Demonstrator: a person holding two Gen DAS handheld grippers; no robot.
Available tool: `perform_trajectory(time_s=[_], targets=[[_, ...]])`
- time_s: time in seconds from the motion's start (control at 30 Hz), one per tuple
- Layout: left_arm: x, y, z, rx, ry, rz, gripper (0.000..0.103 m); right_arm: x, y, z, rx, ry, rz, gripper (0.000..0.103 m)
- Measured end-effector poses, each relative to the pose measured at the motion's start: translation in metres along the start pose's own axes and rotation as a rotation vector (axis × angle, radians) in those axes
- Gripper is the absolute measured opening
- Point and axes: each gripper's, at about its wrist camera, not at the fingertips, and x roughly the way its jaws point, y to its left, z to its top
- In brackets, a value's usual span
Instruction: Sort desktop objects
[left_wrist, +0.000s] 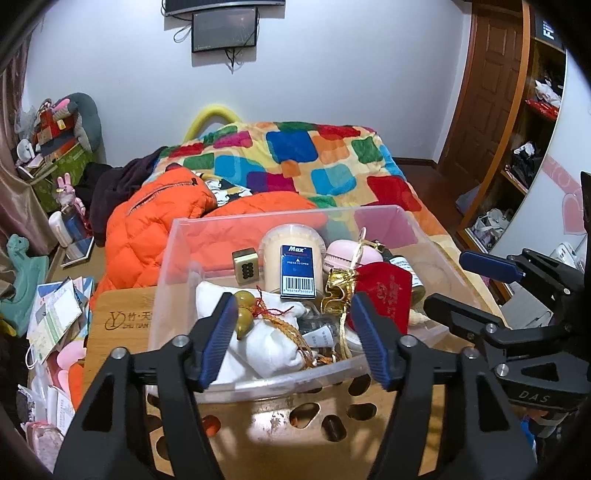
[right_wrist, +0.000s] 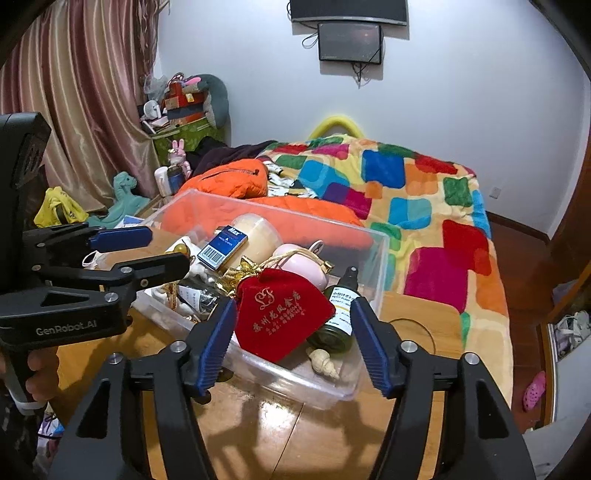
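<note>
- Left gripper (left_wrist: 293, 339): held over the near edge of the clear plastic bin (left_wrist: 258, 384); its 2 blue-padded fingers (left_wrist: 218, 339) are spread apart, with nothing clamped between them.
- White cloth (left_wrist: 266, 339): lies in the near left part of the bin, with 2 olive-yellow beads on a red and gold cord (left_wrist: 243, 310) resting on it.
- Mahjong tile (left_wrist: 245, 264): stands upright toward the back of the bin, just beside the pale round lidded container (left_wrist: 291, 240).
- Blue box marked "Max" (left_wrist: 297, 271): leans against the front of the pale container.
- Pink round object (left_wrist: 351, 254) and gold ornament (left_wrist: 336, 291): lie in the middle of the bin.
- Red velvet pouch (right_wrist: 282, 317): lies in the right part of the bin, touching the dark spray bottle (right_wrist: 340, 306) beside it.
- Small shell (right_wrist: 325, 363): lies in the near right corner of the bin.
- Right gripper (right_wrist: 293, 339): held over the near right edge of the bin; its fingers (right_wrist: 371, 347) are apart, empty, with the pouch seen beyond them.
- Wooden bench (right_wrist: 280, 424): carries the bin; a bed with a multicoloured blanket (right_wrist: 424, 199) lies behind it.
</note>
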Motion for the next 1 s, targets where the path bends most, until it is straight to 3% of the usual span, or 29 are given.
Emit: perform_trajectory(time_s=[0.27,0.33,0.5,1.0], targets=[[-0.018,-0.002,-0.005,-0.001,-0.034,0.022,0.081,-0.020,0.006,-0.005,0.007,-0.036,-0.048,0.067],[-0.023,-0.003,-0.008,0.002,-0.047,0.028,0.091,-0.026,0.009,-0.007,0.007,-0.045,-0.059,0.068],[-0.034,-0.003,-0.014,-0.005,-0.066,0.016,0.091,-0.039,0.016,-0.015,0.014,-0.065,-0.088,0.079],[-0.054,-0.004,-0.043,-0.019,-0.100,0.064,0.097,-0.055,0.024,-0.034,0.057,-0.074,-0.142,0.081]])
